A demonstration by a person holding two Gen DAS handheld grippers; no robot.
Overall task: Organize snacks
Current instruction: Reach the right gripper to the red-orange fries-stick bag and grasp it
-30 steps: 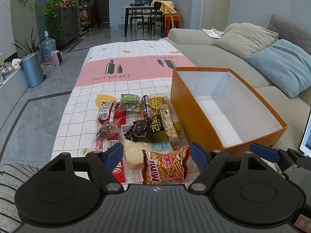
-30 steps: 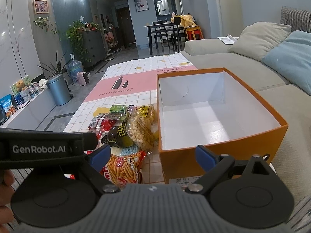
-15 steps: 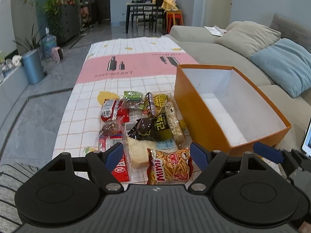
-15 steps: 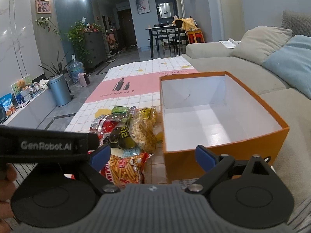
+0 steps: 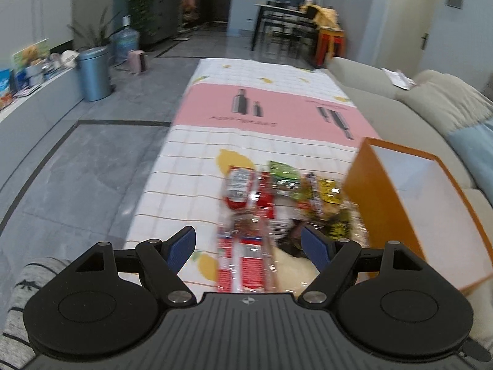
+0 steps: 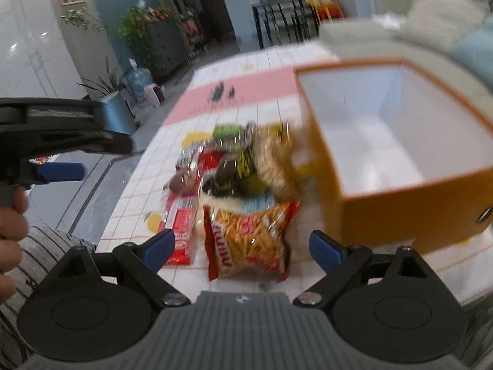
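A blurred pile of snack packets (image 5: 277, 203) lies on the checked tablecloth left of an orange box (image 5: 366, 197) with a white, empty inside (image 6: 385, 141). Nearest the camera in the right wrist view is an orange bag of stick snacks (image 6: 246, 240), beside a long red packet (image 6: 181, 225). My right gripper (image 6: 243, 246) hangs open just above that orange bag. My left gripper (image 5: 249, 246) is open over the red packets (image 5: 240, 262) at the pile's near end. It also shows at the left edge of the right wrist view as the left gripper (image 6: 58, 141), held in a hand.
The tablecloth (image 5: 265, 117) runs far ahead with a pink band. A grey sofa (image 5: 400, 108) with cushions flanks the right side. Grey floor, a blue bin (image 5: 92, 74) and plants lie to the left. A striped sleeve (image 5: 18, 289) shows at the lower left.
Both grippers have swung left and dipped toward the snack pile, blurring the views. The box has slid to the right of both frames. Both stay open.
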